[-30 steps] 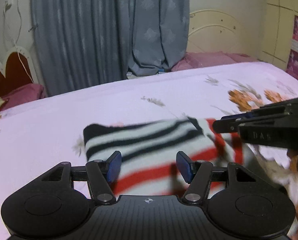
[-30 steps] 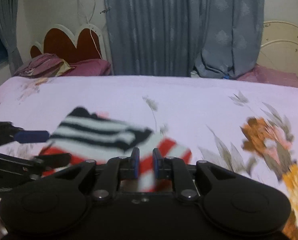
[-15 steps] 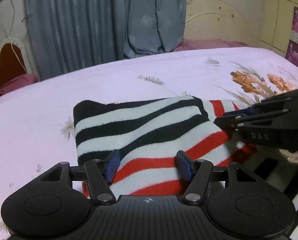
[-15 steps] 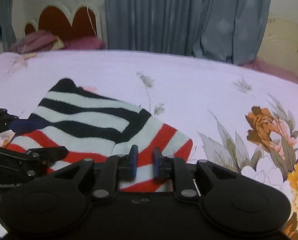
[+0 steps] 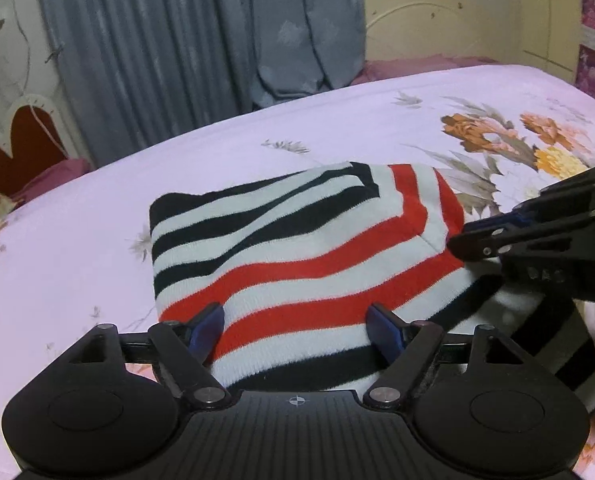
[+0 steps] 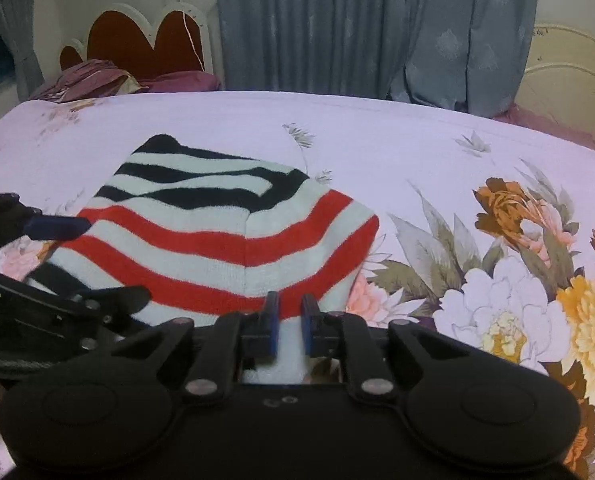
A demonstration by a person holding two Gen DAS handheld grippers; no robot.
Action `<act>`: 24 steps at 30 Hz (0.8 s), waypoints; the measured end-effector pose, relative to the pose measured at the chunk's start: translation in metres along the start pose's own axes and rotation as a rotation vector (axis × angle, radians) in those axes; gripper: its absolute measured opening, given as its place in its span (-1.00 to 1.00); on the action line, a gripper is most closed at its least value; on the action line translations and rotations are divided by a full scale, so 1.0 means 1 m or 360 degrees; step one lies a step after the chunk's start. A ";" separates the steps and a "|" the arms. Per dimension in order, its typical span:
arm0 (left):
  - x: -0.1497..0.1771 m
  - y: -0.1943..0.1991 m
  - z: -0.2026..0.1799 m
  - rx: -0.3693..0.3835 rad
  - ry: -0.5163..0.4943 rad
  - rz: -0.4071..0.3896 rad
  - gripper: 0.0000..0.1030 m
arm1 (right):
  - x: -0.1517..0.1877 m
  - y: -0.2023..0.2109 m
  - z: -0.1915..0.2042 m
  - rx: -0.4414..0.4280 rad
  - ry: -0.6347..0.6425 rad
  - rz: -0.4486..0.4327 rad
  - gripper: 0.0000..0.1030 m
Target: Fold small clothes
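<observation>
Striped sweater (image 5: 305, 248) is lying folded on the bed (image 5: 77, 220). Left tongs (image 5: 297, 330) have just been opening, releasing it; right tongs (image 6: 287, 320), at three o'clock, are clamping its edge.

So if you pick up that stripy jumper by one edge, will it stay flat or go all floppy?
Probably floppy: the striped knit garment already bends over itself on the bedsheet. It looks soft and light, and the right gripper pinches just its edge, so the rest would likely dangle.
</observation>
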State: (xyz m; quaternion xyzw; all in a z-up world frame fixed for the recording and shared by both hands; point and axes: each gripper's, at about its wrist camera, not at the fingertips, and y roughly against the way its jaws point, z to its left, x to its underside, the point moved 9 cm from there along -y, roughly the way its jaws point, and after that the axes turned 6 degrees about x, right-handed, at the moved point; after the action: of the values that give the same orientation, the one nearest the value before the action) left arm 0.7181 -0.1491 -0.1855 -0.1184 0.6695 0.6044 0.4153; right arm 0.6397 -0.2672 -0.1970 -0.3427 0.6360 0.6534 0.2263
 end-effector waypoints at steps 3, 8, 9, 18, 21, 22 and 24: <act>0.000 0.009 -0.002 -0.0031 -0.0020 -0.0005 0.49 | -0.007 0.020 -0.007 -0.0023 -0.0083 -0.0092 -0.33; 0.001 0.019 -0.005 -0.0064 -0.0055 -0.0013 0.49 | -0.001 0.038 -0.027 -0.0137 -0.0291 -0.0111 -0.05; 0.000 0.020 -0.005 -0.0070 -0.0059 -0.0015 0.49 | 0.001 0.039 -0.031 -0.0160 -0.0327 -0.0098 -0.05; 0.015 0.037 0.047 0.0131 0.0363 -0.0055 0.98 | 0.018 0.031 -0.070 -0.0533 -0.0895 0.0039 0.24; 0.034 0.033 0.076 0.0251 0.0654 -0.0038 0.96 | 0.026 0.022 -0.071 -0.0693 -0.1037 0.0122 0.24; 0.039 0.031 0.081 0.0275 0.0701 -0.0030 0.85 | 0.029 0.018 -0.072 -0.0722 -0.1074 0.0135 0.24; 0.048 0.025 0.089 0.0349 0.0808 -0.0011 0.79 | 0.034 0.009 -0.071 -0.0744 -0.1107 0.0175 0.27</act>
State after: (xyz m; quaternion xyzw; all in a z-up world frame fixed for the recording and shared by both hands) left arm 0.7085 -0.0459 -0.1943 -0.2225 0.8133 0.4778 0.2465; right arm 0.6225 -0.3430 -0.2129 -0.1093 0.3739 0.8679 0.3083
